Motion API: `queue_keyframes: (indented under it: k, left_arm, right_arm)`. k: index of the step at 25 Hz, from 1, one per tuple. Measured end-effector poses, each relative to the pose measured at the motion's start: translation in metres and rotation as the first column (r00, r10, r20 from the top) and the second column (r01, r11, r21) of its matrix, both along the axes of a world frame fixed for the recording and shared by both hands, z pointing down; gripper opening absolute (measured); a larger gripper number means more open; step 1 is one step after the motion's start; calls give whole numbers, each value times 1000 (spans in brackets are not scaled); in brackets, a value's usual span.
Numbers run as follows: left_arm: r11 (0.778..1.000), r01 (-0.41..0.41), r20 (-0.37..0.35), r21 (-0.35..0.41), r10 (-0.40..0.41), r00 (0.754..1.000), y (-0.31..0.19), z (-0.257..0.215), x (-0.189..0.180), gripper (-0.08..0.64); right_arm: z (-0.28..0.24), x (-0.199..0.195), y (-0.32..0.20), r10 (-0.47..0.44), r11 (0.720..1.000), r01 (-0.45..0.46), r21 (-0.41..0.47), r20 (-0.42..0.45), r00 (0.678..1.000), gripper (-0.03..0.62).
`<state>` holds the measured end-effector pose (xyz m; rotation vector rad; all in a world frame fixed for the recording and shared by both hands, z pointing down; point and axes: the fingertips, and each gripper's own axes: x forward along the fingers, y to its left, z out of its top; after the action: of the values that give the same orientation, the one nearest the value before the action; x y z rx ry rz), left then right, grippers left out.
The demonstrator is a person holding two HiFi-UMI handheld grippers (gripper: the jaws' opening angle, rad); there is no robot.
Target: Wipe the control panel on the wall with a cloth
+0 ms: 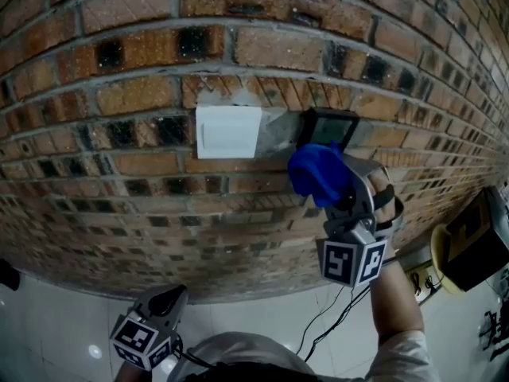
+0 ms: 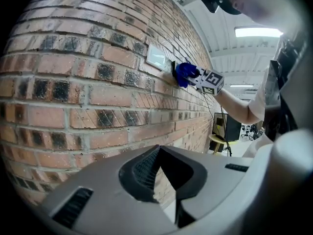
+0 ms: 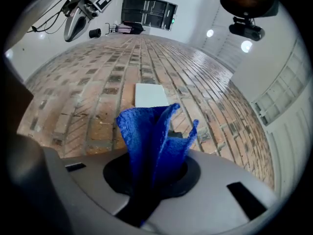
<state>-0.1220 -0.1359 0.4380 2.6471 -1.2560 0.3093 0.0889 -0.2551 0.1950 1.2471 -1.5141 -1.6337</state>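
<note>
A dark control panel (image 1: 330, 129) is fixed to the brick wall (image 1: 119, 94), just right of a white switch plate (image 1: 228, 131). My right gripper (image 1: 338, 193) is shut on a bunched blue cloth (image 1: 316, 173), which lies against the panel's lower left part and hides it. In the right gripper view the blue cloth (image 3: 154, 133) rises from the jaws toward the white plate (image 3: 150, 95). My left gripper (image 1: 163, 309) hangs low at the bottom left, away from the wall, shut and holding nothing. From the left gripper view, the cloth (image 2: 184, 73) shows far along the wall.
A yellow round stand (image 1: 442, 255) carrying a black box (image 1: 473, 245) sits at the right. Black cables (image 1: 330, 318) and a power strip (image 1: 419, 279) lie on the pale floor below the wall.
</note>
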Motion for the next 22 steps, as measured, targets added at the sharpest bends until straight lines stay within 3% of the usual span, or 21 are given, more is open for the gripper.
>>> queue_keyframes:
  k: [6,10,17,22]
  left_arm:
    - [1000,-7,3,-7,7,1000,2,-1,7,1]
    - [1000,-8,14,-6,8,1000,4,1,9,1]
    - [1000,-5,10,-6,5,1000,3,2,10,2]
    - [1000,5,-4,2,-5,1000,6,0,8,0]
  right_arm:
    - [52,-1,-16,-6,995,4,-104,-17,1000,89]
    - [53,-2,-13,-17,992,14,-125,-25,1000,89]
    - [-56,-9,20,-79,992,77,102,20,997,89]
    - [-71,5,1,-26,996,23,91,32,999,89]
